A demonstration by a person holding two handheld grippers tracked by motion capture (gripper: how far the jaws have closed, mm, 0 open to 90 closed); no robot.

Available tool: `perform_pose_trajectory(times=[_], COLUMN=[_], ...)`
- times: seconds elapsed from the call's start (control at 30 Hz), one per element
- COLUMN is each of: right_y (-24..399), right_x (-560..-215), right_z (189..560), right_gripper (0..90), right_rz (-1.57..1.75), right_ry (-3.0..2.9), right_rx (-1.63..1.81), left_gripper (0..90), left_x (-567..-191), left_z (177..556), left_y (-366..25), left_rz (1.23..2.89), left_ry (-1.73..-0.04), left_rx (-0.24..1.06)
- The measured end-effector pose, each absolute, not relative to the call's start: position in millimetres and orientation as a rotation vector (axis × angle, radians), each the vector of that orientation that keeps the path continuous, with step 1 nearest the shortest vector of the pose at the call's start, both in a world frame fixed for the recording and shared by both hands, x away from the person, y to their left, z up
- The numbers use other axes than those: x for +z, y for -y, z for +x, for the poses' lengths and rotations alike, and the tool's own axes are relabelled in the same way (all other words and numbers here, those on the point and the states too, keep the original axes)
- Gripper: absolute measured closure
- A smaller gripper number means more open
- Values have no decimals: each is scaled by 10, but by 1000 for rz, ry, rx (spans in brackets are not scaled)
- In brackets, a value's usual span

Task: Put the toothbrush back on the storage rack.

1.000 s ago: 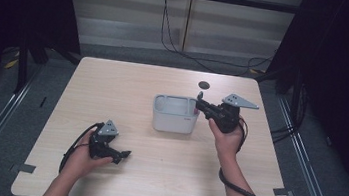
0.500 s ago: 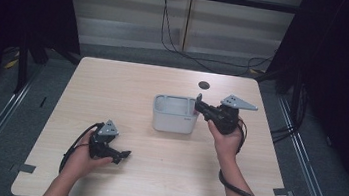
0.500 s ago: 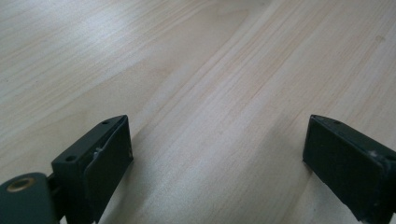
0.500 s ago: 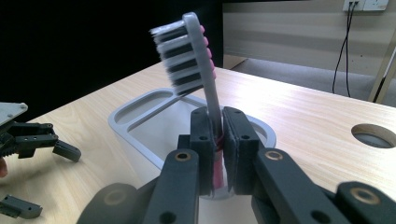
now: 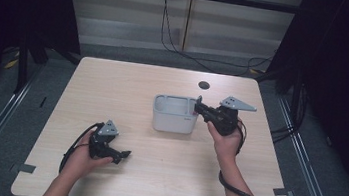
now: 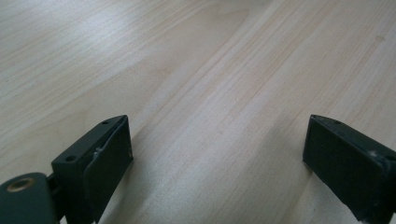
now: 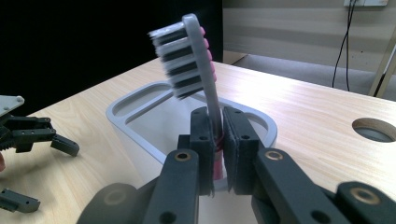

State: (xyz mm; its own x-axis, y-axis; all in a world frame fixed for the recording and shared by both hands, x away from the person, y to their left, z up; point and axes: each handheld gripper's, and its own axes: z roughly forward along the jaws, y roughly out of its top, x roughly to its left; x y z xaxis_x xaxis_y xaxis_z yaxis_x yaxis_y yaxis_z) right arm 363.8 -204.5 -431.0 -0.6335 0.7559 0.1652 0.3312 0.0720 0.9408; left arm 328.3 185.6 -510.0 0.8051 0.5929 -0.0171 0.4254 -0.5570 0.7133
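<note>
We see the toothbrush (image 7: 196, 60) upright at frame centre, clamped by the right gripper (image 7: 217, 140) over the grey holder (image 5: 174, 114). Lower left, the left gripper (image 5: 117, 155) rests on the surface (image 5: 113, 85), jaws wide.

the high view looked forward and down over the whole counter (image 5: 128, 92). the left gripper view sat close above bare wood. the right gripper view faced across the same counter, low and near.
</note>
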Motion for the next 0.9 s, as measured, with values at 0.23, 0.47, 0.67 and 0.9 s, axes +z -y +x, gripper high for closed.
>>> perform_pose_trajectory(times=[0.23,0.47,0.67,0.9], right_y=[2044,2047,2048,2049], right_x=[-4320,-4340,-4368,-4369], right_z=[3641,3652,3655,3656], right_gripper=[829,829,827,826], right_rz=[1082,1091,1099,1101], right_ry=[-1997,-1999,-2006,-2009], right_rx=[1577,1569,1566,1567], left_gripper=[78,78,77,78], left_x=[-5100,-5100,-5101,-5100], left_z=[3283,3283,3282,3283], left_y=[-1856,-1856,-1855,-1856], left_rz=[2246,2245,2244,2245], left_ry=[-746,-746,-748,-746], left_rx=[290,290,288,290])
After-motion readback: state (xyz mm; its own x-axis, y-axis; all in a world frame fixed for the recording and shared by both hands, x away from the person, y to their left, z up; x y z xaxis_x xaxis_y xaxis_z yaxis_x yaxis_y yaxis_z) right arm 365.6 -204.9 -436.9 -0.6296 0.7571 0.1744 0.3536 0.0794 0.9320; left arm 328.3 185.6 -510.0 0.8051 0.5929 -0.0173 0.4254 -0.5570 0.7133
